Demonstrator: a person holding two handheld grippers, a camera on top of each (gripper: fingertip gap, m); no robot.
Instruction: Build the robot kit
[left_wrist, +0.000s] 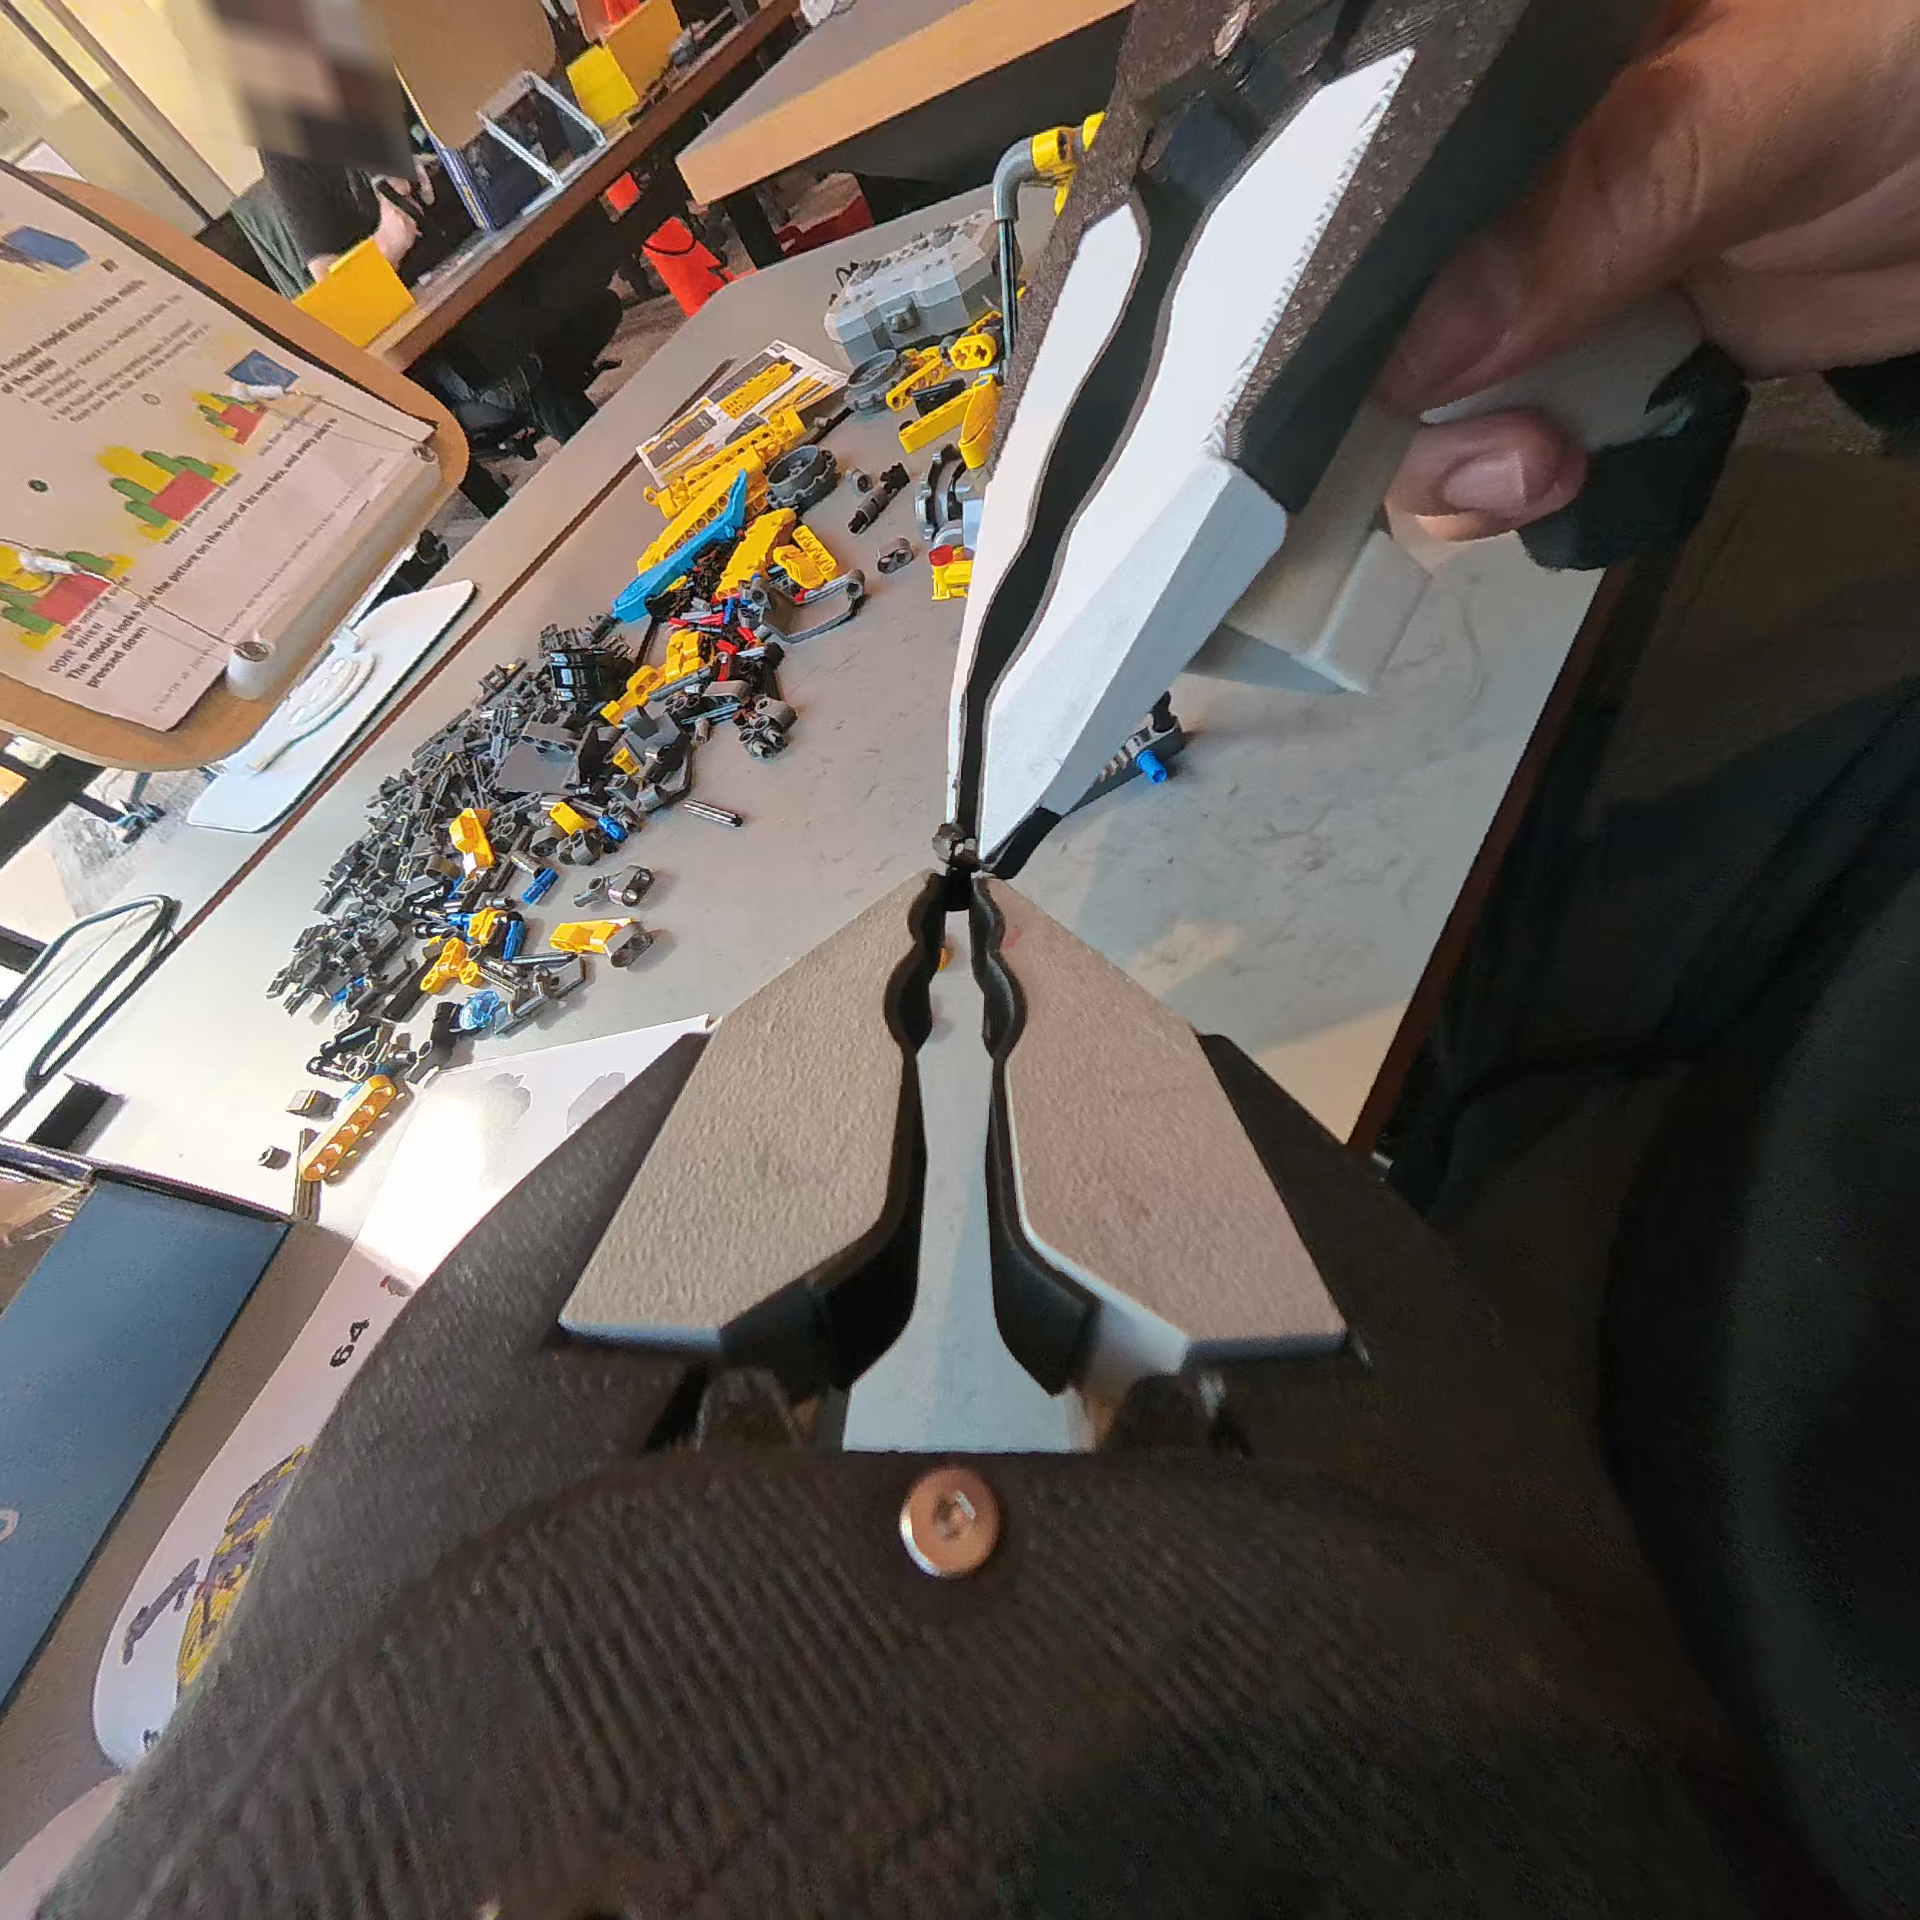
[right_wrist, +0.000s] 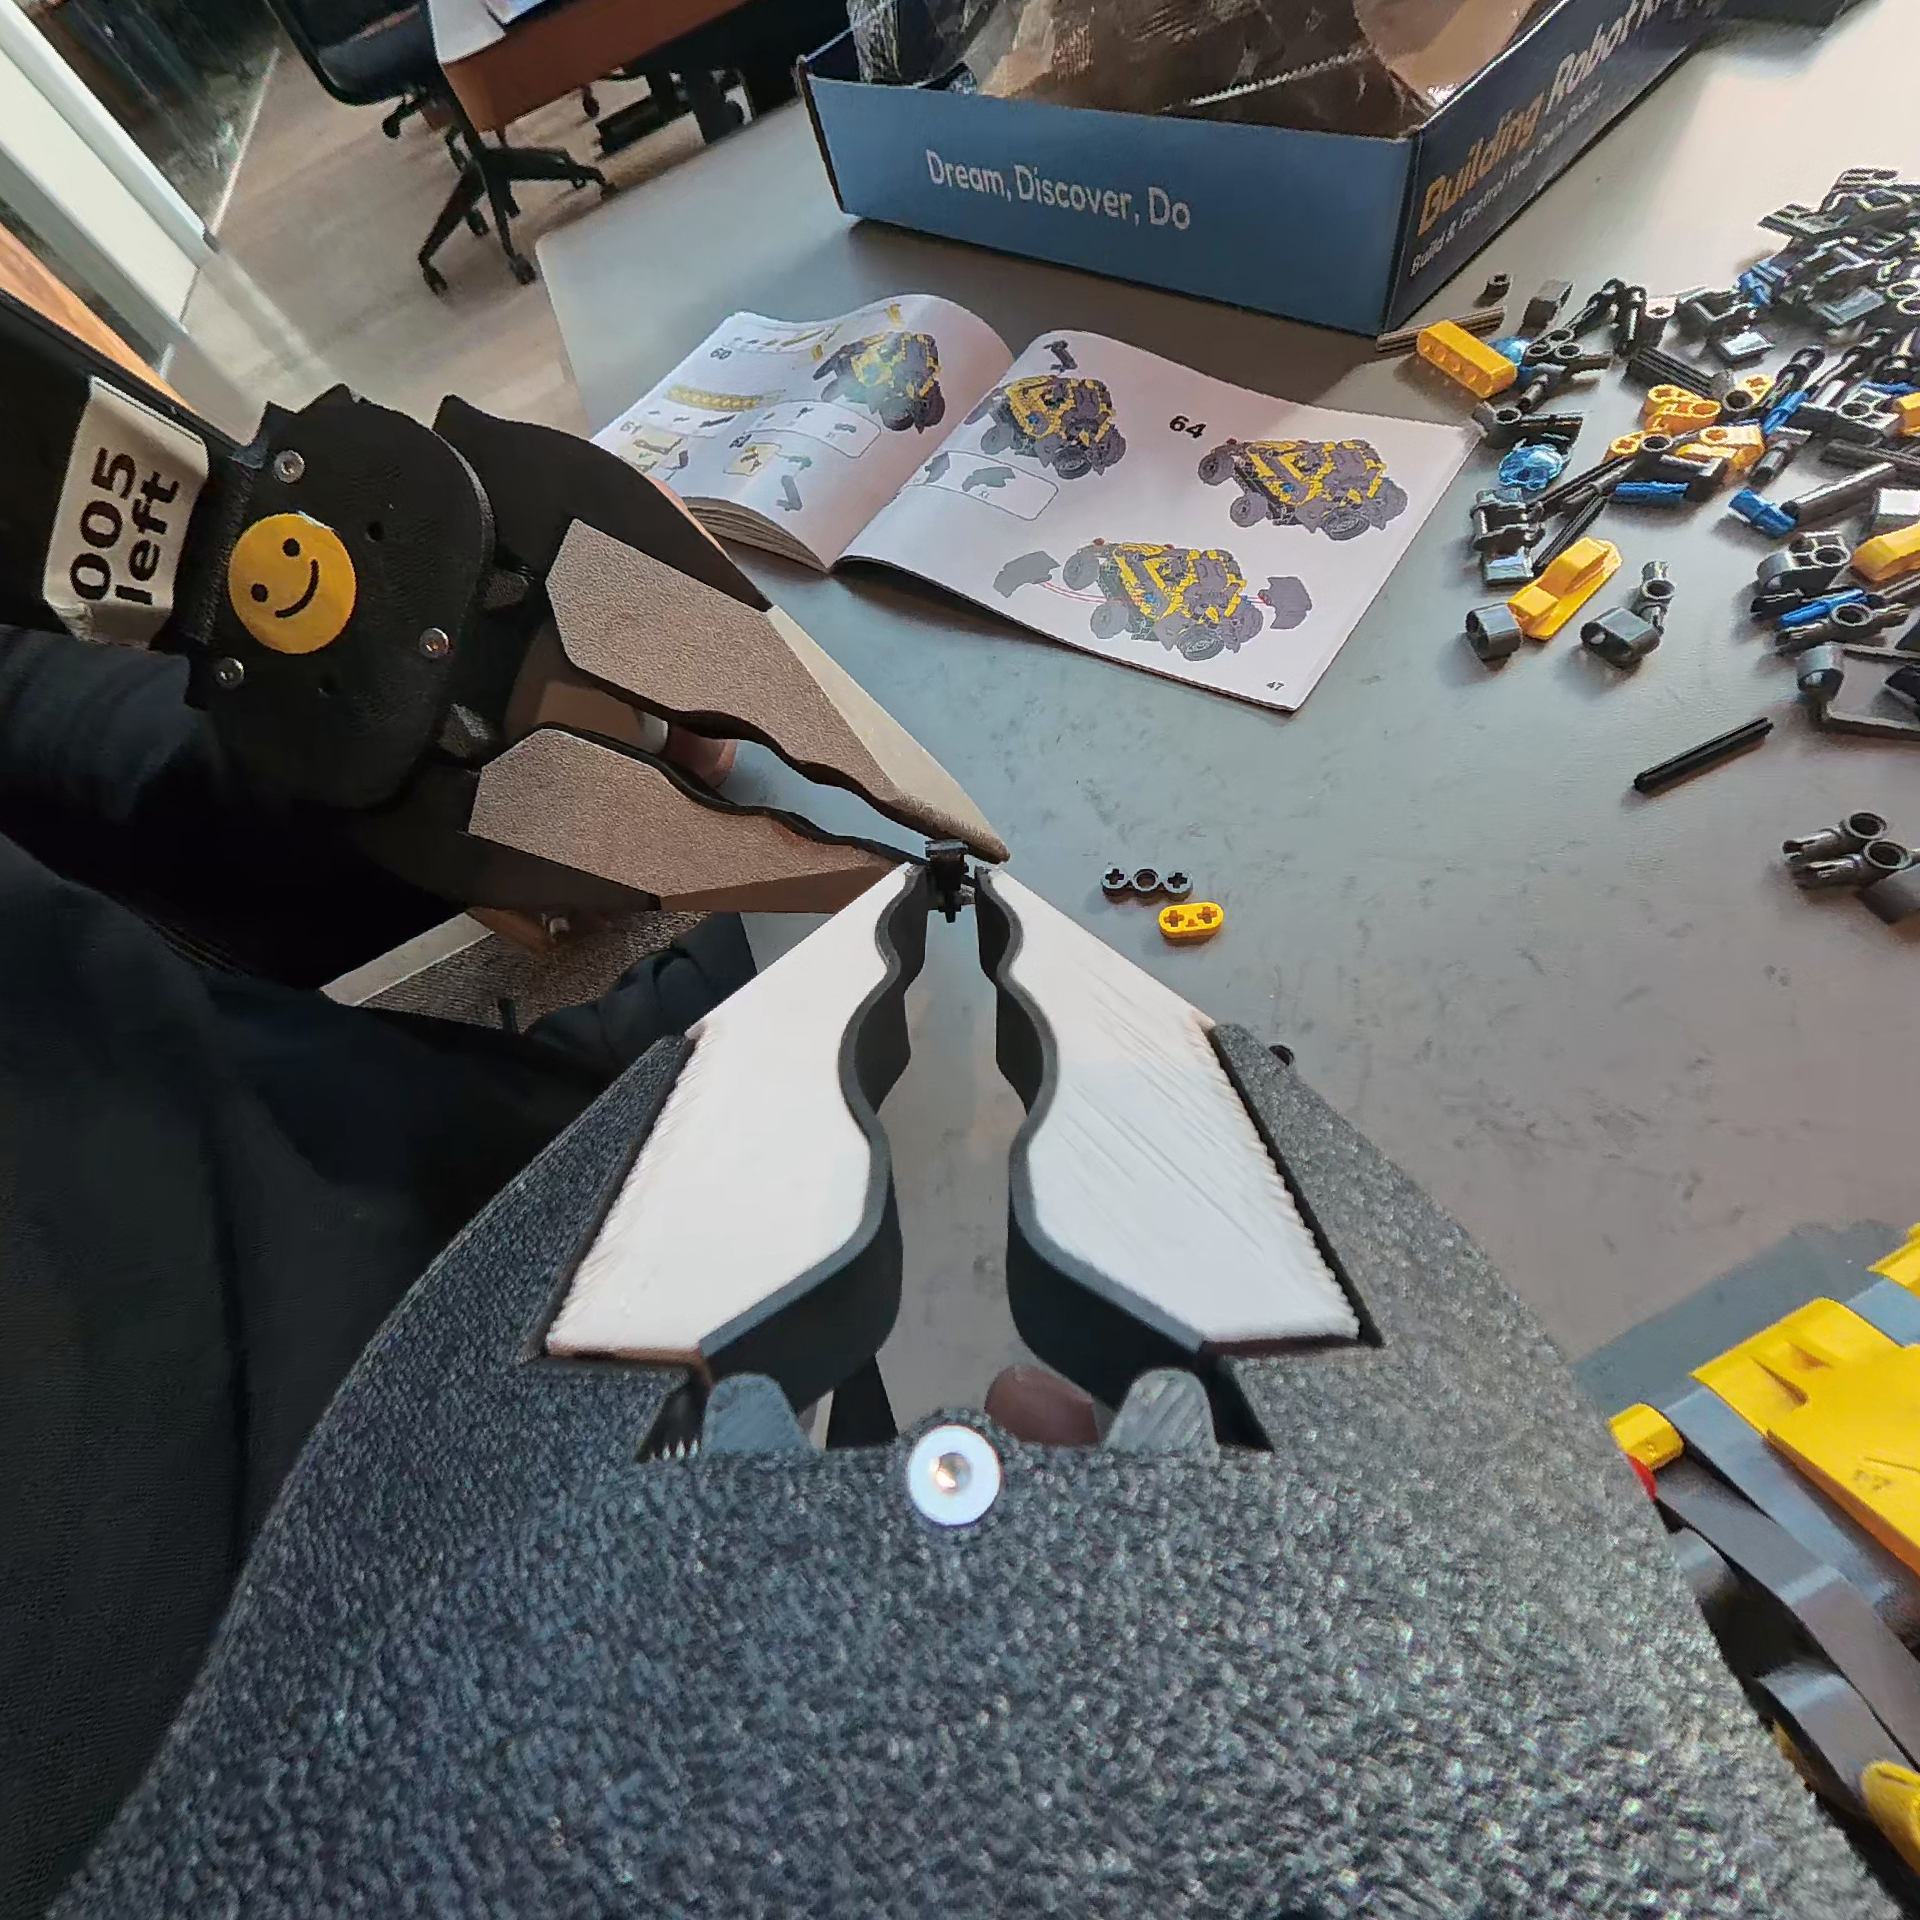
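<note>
- My left gripper (left_wrist: 956, 902), grainy grey wedges, and right gripper (right_wrist: 948, 883), ribbed white, both pinch one small black pin (right_wrist: 945, 864) mid-frame.
- Flat yellow link (right_wrist: 1190, 918) lies just right.

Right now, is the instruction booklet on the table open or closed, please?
Open: the instruction booklet lies flat on the table, two illustrated pages spread face up.

My two wrist cameras sit close above the bench (right_wrist: 1351, 935), facing each other; both show the small black peg (left_wrist: 954, 844) between them.
</note>
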